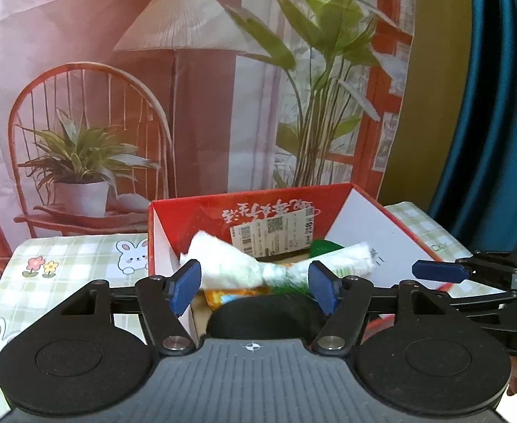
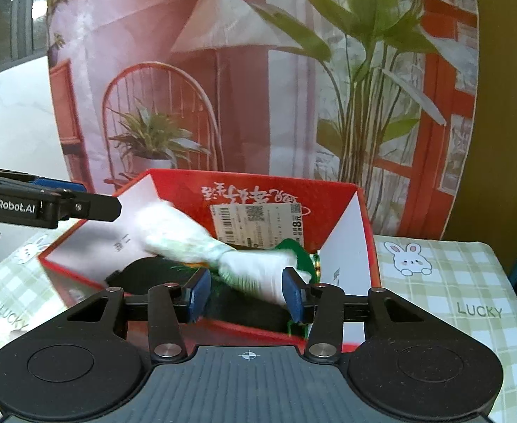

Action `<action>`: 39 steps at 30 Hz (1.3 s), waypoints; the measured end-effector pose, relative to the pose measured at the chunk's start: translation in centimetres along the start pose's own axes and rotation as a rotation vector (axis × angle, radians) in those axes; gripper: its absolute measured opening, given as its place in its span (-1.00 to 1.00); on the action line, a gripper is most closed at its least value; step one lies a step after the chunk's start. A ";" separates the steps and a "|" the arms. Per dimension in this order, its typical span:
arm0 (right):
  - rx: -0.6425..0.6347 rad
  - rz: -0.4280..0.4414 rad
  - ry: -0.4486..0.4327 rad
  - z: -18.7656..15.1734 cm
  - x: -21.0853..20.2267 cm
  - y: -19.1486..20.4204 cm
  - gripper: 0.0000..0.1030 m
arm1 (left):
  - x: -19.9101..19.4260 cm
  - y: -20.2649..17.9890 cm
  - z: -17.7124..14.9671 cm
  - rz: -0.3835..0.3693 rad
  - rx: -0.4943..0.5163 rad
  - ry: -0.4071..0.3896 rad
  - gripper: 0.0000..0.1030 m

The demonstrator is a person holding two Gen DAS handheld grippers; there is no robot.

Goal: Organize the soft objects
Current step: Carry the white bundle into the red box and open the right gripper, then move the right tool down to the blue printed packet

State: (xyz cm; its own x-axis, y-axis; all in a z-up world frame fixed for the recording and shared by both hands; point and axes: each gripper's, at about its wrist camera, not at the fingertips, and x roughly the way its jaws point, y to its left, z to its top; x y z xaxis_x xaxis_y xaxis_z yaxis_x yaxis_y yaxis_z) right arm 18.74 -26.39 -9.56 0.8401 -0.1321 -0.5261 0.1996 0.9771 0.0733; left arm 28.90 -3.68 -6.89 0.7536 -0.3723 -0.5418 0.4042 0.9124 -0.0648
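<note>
Hovering at the near rim of the red box (image 1: 371, 211), the left tool (image 1: 254, 287) stands wide and empty, and the right tool (image 2: 246, 294) stands half-spread with nothing pinched. The white-and-green twisted pouch (image 1: 276, 264) lies loose inside the box on other soft things; it looks light, limp and crinkly, probably best taken at the narrow twisted waist. Farther off, the box's label shows a barcode and a large "8", the other tool reads "GenRobot.AI", and the counter (image 2: 469, 282) cloth says "LUCKY".
</note>
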 end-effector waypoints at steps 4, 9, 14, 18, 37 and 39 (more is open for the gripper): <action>-0.001 0.014 -0.015 -1.1 -1.7 0.2 -0.15 | -1.7 -1.0 -1.4 -0.006 0.004 0.002 0.35; -0.006 0.027 -0.036 -2.6 -4.1 0.1 -0.14 | -3.4 -2.0 -3.9 -0.023 -0.024 0.016 0.35; -0.002 0.031 -0.043 -4.8 -6.2 -0.1 -0.09 | -5.0 -3.0 -6.5 -0.038 -0.035 0.016 0.35; 0.000 0.035 -0.035 -7.2 -7.6 -0.1 0.12 | -5.6 -3.8 -8.5 -0.069 -0.054 0.034 0.35; 0.064 0.077 0.120 -15.2 -6.6 0.3 0.40 | -4.6 -4.2 -16.6 -0.174 -0.178 0.182 0.04; 0.057 0.088 0.124 -15.5 -6.6 0.9 0.40 | -4.5 -4.0 -17.0 -0.177 -0.195 0.190 0.01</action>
State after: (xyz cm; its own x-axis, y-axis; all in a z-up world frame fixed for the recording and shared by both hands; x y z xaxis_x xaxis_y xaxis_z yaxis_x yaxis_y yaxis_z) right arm 5.59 -22.09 -19.12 0.7874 -0.0210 -0.6160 0.1589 0.9726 0.1699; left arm 15.07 -2.73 -18.40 0.5627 -0.5060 -0.6537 0.3996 0.8587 -0.3208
